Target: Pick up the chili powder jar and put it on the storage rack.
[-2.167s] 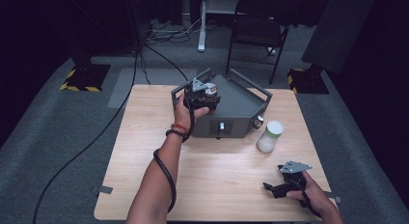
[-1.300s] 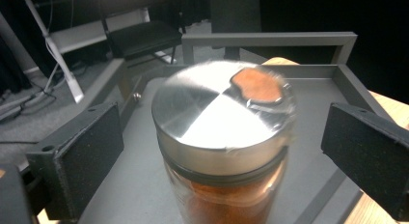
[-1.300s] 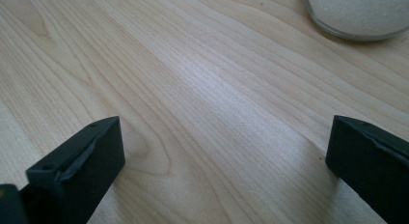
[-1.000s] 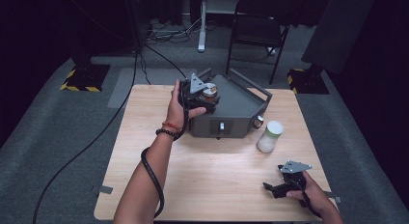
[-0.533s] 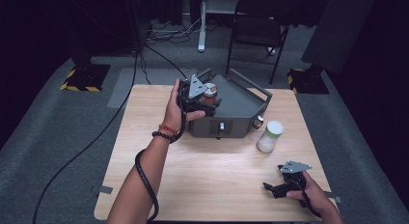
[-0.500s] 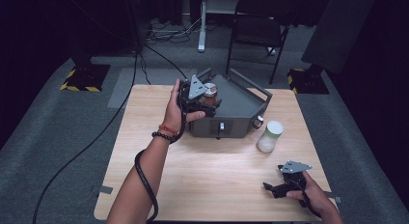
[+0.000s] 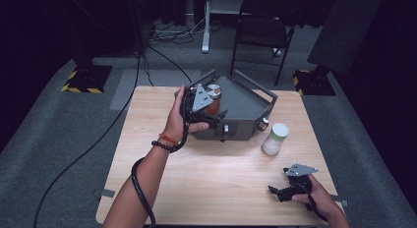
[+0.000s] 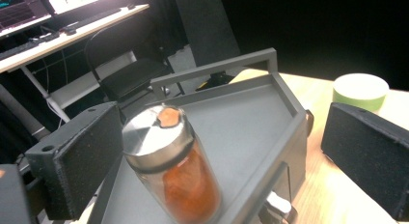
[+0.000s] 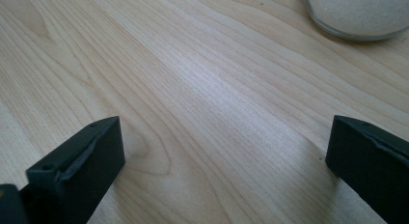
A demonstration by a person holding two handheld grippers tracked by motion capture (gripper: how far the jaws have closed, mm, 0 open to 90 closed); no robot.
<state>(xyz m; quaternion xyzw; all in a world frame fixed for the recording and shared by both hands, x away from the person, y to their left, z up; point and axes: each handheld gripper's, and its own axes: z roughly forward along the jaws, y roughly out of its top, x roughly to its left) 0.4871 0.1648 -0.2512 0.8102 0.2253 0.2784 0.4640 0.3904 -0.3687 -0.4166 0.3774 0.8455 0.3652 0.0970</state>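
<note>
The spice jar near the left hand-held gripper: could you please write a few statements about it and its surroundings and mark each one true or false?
1. The spice jar holds orange-red powder under a metal lid. True.
2. The left hand-held gripper is shut on the spice jar. False: its jaws stand wide apart, and the right one is clear of the jar.
3. The spice jar stands on the grey tray. True.
4. The green-lidded jar sits inside the grey tray. False: it stands on the wooden table, beside the tray.
5. The right hand-held gripper holds the green-lidded jar. False: it is open, low over bare wood.
</note>
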